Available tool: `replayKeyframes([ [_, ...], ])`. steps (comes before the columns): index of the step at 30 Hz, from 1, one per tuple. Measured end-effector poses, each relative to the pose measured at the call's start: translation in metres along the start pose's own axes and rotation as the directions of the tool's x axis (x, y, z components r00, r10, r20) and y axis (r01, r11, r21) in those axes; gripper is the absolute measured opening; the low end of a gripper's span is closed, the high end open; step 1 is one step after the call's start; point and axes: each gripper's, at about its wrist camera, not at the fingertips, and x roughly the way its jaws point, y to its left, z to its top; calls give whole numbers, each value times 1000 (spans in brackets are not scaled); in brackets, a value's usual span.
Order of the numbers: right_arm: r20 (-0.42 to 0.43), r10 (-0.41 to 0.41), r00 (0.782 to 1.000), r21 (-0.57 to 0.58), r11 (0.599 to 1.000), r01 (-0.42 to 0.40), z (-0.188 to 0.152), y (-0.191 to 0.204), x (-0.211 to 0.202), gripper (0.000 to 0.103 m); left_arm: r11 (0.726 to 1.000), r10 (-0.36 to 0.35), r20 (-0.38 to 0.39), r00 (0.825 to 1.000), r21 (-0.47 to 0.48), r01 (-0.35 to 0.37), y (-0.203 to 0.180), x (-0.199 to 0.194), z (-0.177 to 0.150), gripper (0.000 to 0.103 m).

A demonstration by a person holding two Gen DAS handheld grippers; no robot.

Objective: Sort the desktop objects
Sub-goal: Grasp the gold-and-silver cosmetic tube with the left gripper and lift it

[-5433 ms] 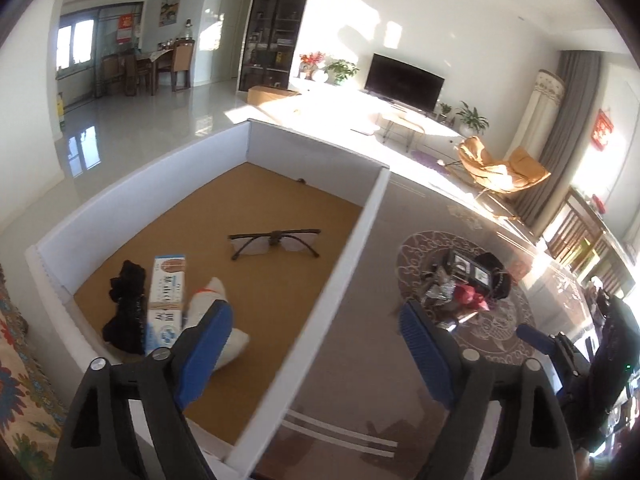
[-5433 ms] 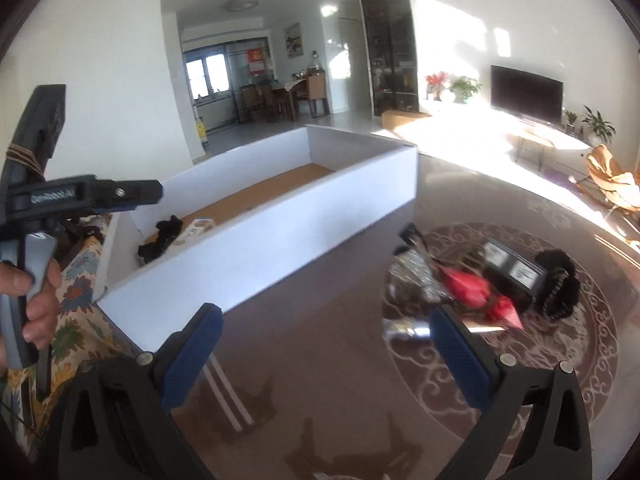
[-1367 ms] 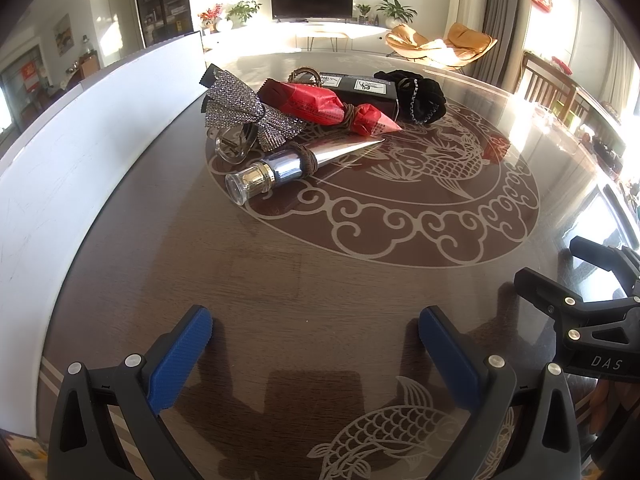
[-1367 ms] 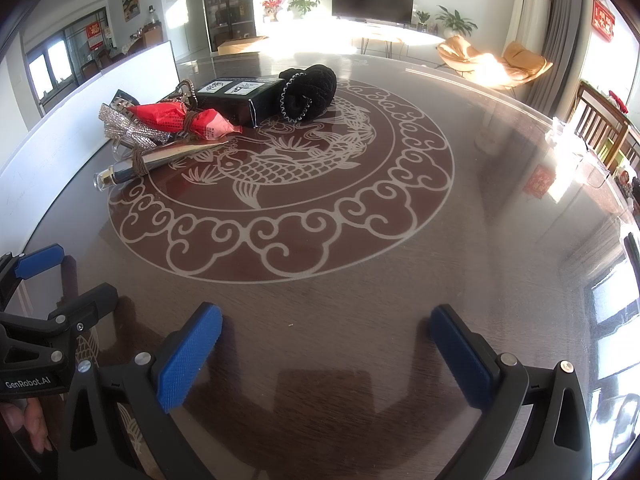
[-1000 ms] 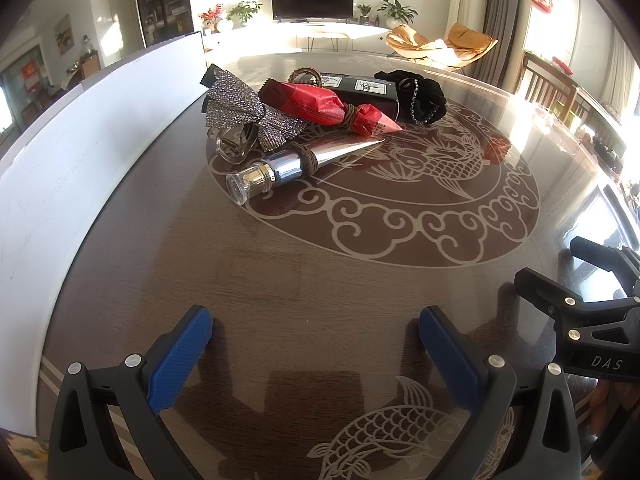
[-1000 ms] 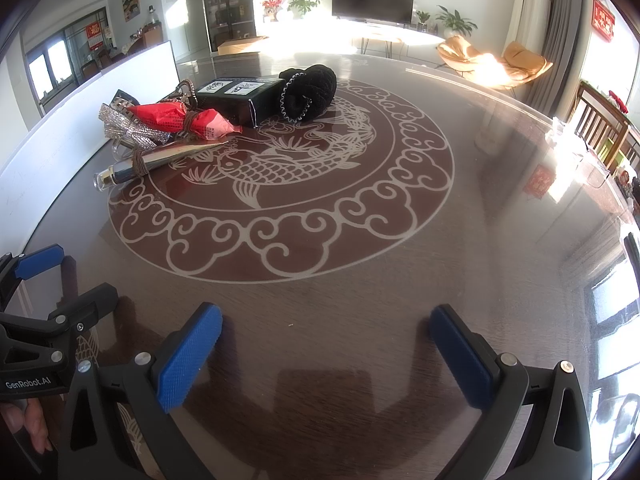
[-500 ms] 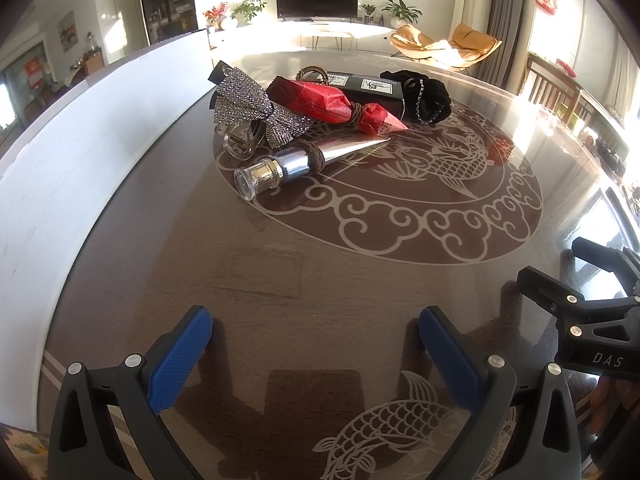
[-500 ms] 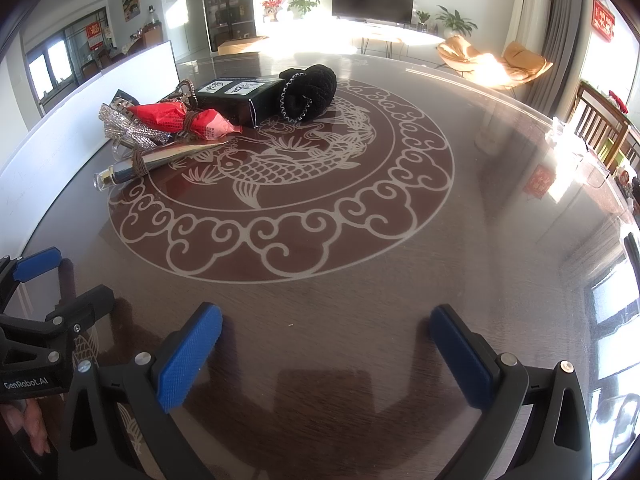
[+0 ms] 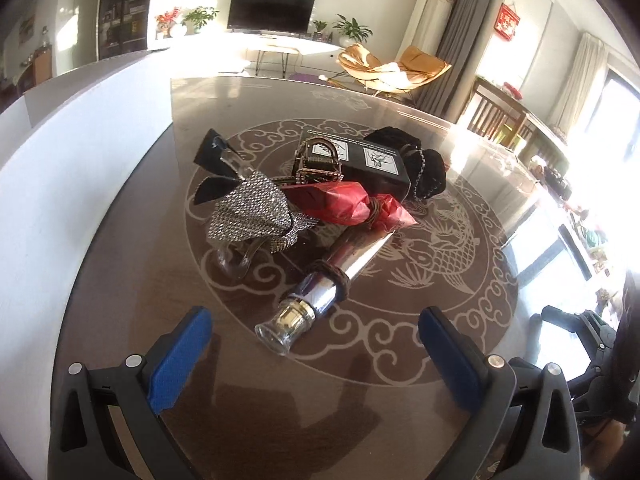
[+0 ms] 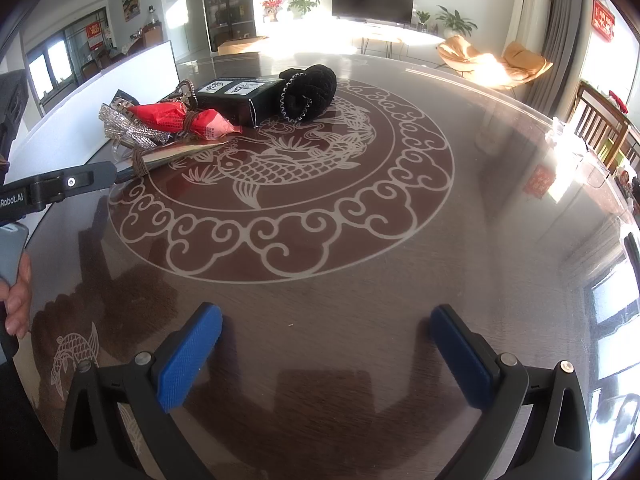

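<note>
In the left wrist view alone, the silver tube's [image 9: 320, 292] clear cap shows; both claws gape empty.

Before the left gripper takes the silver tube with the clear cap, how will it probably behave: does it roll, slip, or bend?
The silver tube looks round near its cap, so a push may roll it. Its shiny skin could slip between the pads. It flattens toward the far end, under the red packet, so it probably dents if squeezed there. The left gripper stands open before it.
</note>
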Motion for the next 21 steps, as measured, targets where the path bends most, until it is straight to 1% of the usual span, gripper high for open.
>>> replayKeyframes([
  [3,0,0,1000,0,1000,0,0,0,0,103,999,-47,-69,997,6,47,0,22,15,103],
  [4,0,0,1000,0,1000,0,1,0,0,103,999,-33,-60,998,28,35,-4,24,19,103],
  [5,0,0,1000,0,1000,0,0,0,0,103,998,-42,-78,996,44,46,-7,29,23,103],
  [7,0,0,1000,0,1000,0,0,0,0,103,996,-29,-91,995,81,36,-18,34,27,103],
  [8,0,0,1000,0,1000,0,0,0,0,103,994,-23,-92,995,101,33,-23,35,28,101],
  [9,0,0,1000,0,1000,0,0,0,0,103,992,3,-79,997,129,7,-29,35,27,80],
  [10,0,0,1000,0,1000,0,1,0,0,103,986,53,-63,997,161,-43,-35,34,26,56],
  [11,0,0,1000,0,1000,0,0,0,0,103,981,91,-50,995,178,-81,-39,32,24,47],
  [12,0,0,1000,0,1000,0,0,0,0,103,982,95,-43,995,169,-87,-39,29,23,33],
  [13,0,0,1000,0,1000,0,0,0,0,103,990,67,-43,997,130,-61,-36,26,21,29],
  [14,0,0,1000,0,1000,0,1,0,0,103,996,48,-42,998,82,-44,-31,21,17,29],
  [16,0,0,1000,0,1000,0,1,0,0,103,998,52,-30,998,20,-51,-24,6,-3,28],
  [19,0,0,1000,0,1000,0,1,0,0,103,995,97,-11,995,-22,-97,-21,-17,-35,28],
  [21,0,0,1000,0,1000,0,1,0,0,103,990,137,2,991,-44,-137,-18,-28,-48,29],
])
